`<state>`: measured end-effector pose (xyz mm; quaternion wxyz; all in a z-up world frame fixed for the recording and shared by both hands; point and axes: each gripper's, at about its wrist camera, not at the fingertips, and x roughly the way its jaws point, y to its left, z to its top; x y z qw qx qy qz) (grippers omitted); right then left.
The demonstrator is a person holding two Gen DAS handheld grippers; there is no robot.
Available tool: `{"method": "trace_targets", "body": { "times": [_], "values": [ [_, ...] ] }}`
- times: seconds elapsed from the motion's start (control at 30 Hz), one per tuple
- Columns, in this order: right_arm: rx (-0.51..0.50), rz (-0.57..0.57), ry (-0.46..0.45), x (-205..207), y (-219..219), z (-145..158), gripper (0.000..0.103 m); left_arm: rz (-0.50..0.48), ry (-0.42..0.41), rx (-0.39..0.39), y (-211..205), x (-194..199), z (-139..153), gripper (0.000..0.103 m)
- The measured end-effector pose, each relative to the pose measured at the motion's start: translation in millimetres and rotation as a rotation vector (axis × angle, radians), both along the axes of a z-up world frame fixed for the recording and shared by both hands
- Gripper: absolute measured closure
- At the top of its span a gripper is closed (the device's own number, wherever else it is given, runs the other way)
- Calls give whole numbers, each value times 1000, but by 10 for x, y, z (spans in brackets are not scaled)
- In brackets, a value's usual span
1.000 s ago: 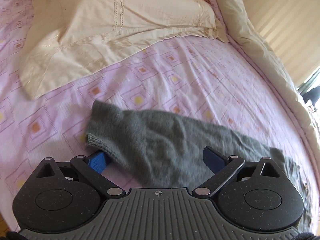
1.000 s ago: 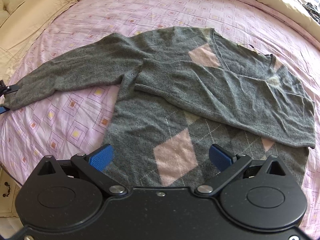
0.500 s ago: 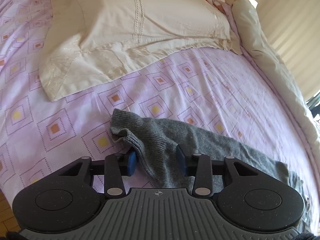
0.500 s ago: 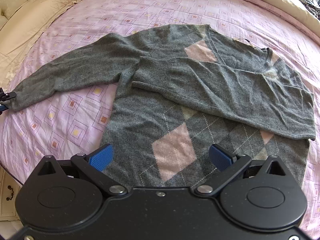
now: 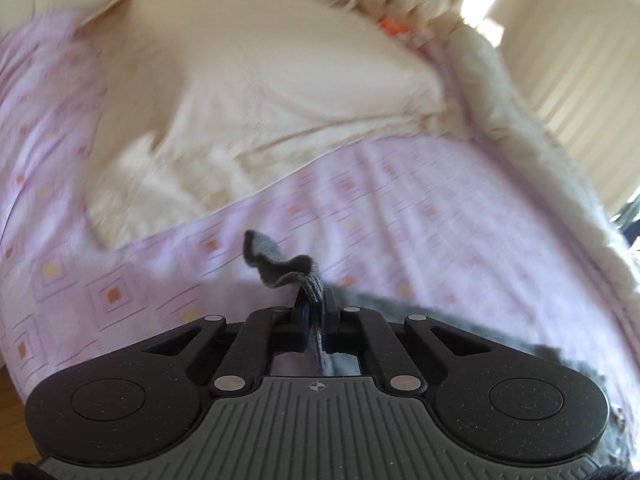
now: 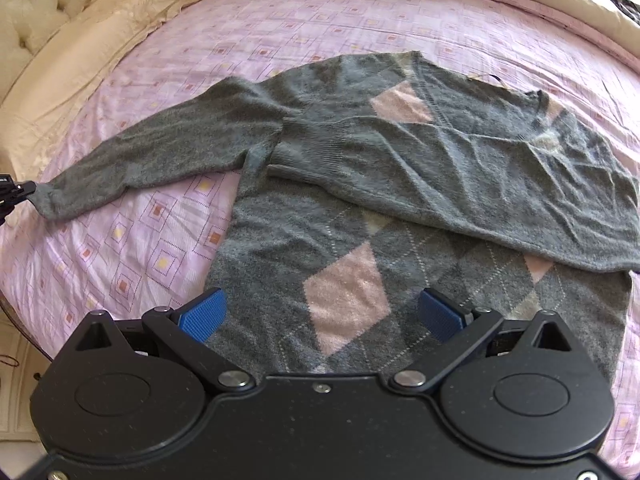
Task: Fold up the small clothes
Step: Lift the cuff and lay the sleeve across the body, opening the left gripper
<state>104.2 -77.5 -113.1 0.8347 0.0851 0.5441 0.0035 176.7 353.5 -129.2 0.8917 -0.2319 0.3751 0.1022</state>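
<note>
A grey sweater (image 6: 420, 184) with pink diamonds lies flat on the pink bed sheet (image 6: 168, 240). One sleeve is folded across its chest; the other sleeve (image 6: 160, 160) stretches out to the left. My left gripper (image 5: 316, 312) is shut on that sleeve's cuff (image 5: 288, 268), which sticks up crumpled beyond the jaws; the same left gripper (image 6: 12, 194) shows at the left edge of the right wrist view. My right gripper (image 6: 322, 314) hovers open over the sweater's lower hem, nothing between its blue pads (image 6: 202, 314).
A cream pillow (image 5: 248, 120) lies beyond the cuff, with a tufted headboard (image 6: 36, 12) behind it. A cream duvet (image 5: 532, 148) runs along the far side of the bed. The bed's edge and wooden floor (image 5: 12, 408) are at the left.
My left gripper closed fully on the sleeve cuff and lifted it off the sheet; its view is blurred by motion. The right gripper stayed open and edged slightly closer over the hem.
</note>
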Motion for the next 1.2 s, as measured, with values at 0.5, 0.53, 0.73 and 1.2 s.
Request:
{"method": "trace_targets", "body": {
  "times": [0.5, 0.53, 0.73, 1.2],
  "values": [
    [115, -163, -21, -478, -1017, -58, 1, -420, -326, 51, -2086, 124, 1192, 99],
    [119, -174, -22, -525, -1096, -70, 1, -464, -344, 43, -2293, 138, 1241, 99],
    [131, -252, -34, -772, -1552, -112, 1, -703, -378, -32, -3479, 111, 1192, 99],
    [111, -368, -27, -961, -2187, -177, 1, -1084, -103, 21, -4853, -98, 315, 54]
  ]
}}
